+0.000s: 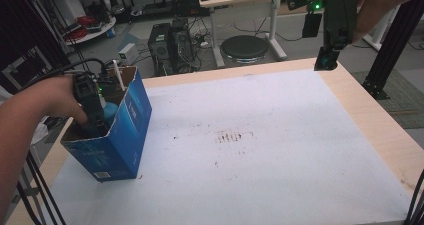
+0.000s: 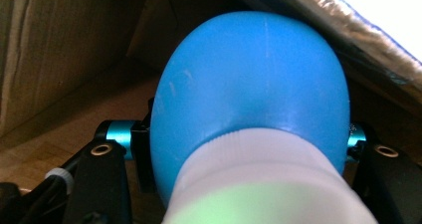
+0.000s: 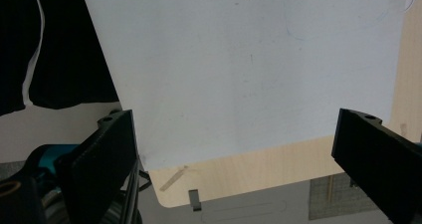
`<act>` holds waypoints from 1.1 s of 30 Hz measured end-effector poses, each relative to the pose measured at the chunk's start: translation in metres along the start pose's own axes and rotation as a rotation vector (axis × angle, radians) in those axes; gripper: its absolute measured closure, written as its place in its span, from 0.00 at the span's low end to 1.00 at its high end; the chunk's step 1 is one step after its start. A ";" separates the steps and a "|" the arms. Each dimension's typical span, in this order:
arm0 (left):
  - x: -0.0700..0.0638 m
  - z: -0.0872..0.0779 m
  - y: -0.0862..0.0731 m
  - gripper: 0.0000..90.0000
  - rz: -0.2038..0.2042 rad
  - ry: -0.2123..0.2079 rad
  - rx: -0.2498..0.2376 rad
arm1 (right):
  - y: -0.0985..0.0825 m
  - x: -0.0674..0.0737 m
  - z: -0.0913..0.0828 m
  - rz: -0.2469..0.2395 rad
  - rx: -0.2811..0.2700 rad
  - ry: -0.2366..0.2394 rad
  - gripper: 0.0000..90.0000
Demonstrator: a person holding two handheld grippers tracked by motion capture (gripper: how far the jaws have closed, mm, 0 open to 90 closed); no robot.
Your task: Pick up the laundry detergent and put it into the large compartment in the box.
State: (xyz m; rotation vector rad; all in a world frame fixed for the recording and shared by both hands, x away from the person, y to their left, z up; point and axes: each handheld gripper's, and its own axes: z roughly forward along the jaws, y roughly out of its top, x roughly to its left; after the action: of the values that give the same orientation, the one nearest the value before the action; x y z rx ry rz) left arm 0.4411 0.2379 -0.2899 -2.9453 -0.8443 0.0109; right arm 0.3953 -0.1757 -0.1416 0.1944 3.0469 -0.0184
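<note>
Blue bottle gripped inside the blue carton

At the table's near left, the left gripper (image 1: 94, 116) reaches into the open blue carton (image 1: 125, 130), jaws clamped on a blue bottle (image 2: 254, 79) with a white cap (image 2: 263, 179); far right, the right gripper (image 1: 327, 60) hangs above the table (image 1: 370, 120), jaws wide apart, empty.

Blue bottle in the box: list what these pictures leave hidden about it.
- Blue bottle: its base, in the left gripper view, hidden behind its own body.
- Its lower part, in the high view: hidden by the blue box wall and the left gripper.
- Its white cap: cut off by the bottom edge, blurred.
- Box floor: mostly behind the bottle.
</note>
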 end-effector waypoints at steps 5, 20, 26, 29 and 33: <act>0.000 0.000 -0.002 0.42 -0.006 -0.002 -0.002 | 0.002 0.001 0.000 0.000 0.001 0.002 0.03; -0.001 -0.016 -0.014 0.35 -0.020 0.015 -0.022 | 0.005 0.003 -0.002 0.002 -0.005 -0.005 0.03; -0.004 -0.032 -0.019 0.34 -0.036 0.024 -0.030 | 0.006 0.004 -0.003 0.000 -0.001 -0.007 0.03; -0.004 -0.039 -0.021 0.34 -0.047 0.023 -0.032 | 0.005 0.004 -0.004 -0.004 -0.002 -0.008 0.03; -0.007 -0.054 -0.022 0.32 -0.051 0.037 -0.050 | 0.006 0.004 -0.004 0.001 -0.006 -0.008 0.03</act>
State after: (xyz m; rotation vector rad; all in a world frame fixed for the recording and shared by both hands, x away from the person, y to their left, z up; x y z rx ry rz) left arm 0.4251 0.2494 -0.2348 -2.9589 -0.9277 -0.0690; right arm 0.3921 -0.1693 -0.1375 0.1943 3.0389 -0.0101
